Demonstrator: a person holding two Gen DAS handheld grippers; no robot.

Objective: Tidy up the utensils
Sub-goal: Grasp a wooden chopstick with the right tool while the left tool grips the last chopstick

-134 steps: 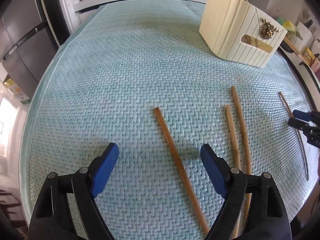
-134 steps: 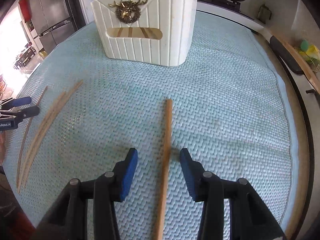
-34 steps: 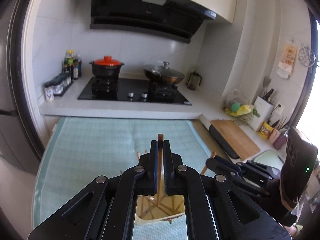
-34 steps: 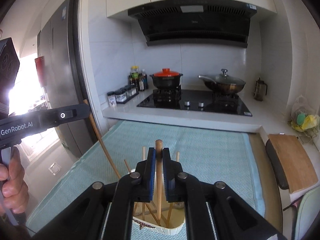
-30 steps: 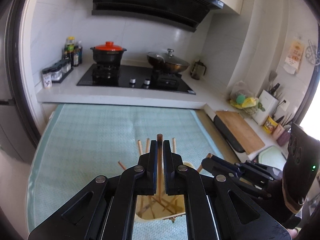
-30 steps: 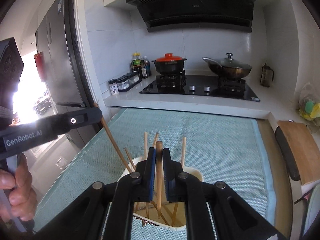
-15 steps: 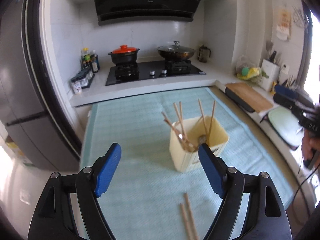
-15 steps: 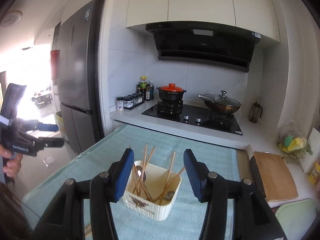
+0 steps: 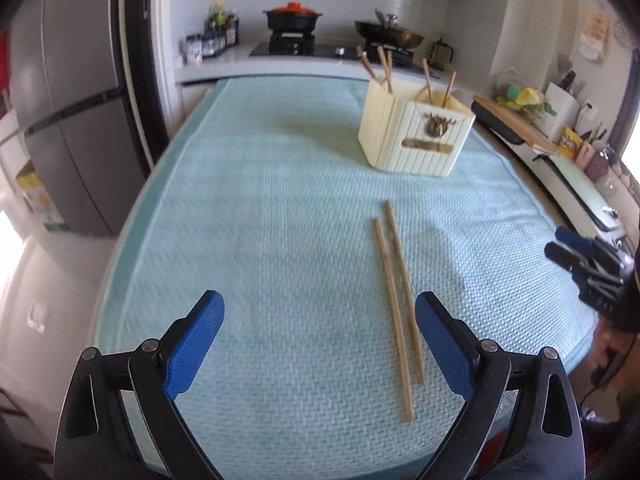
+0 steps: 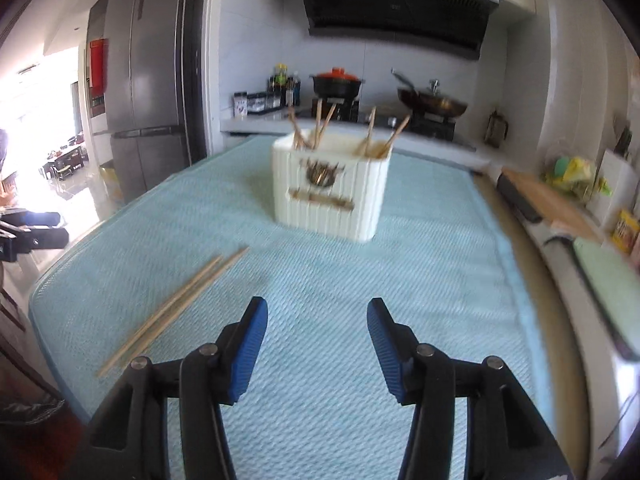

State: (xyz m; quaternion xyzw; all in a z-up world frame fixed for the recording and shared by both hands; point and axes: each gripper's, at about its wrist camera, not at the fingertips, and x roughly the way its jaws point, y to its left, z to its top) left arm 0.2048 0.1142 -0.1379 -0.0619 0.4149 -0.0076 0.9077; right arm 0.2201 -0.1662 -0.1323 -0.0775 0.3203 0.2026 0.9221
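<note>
Presently listed: one cream ribbed utensil holder, upright on the far part of the pale green mat, several chopsticks standing in it. Two loose chopsticks lie side by side on the mat, nearer than the holder and well apart from it. Left gripper: jaws opening wide, nothing between them, the loose pair just inside its right finger in its own view. Right gripper: released, jaws parted and empty, above bare mat, the holder far ahead. Stove with pots beyond the mat.
</note>
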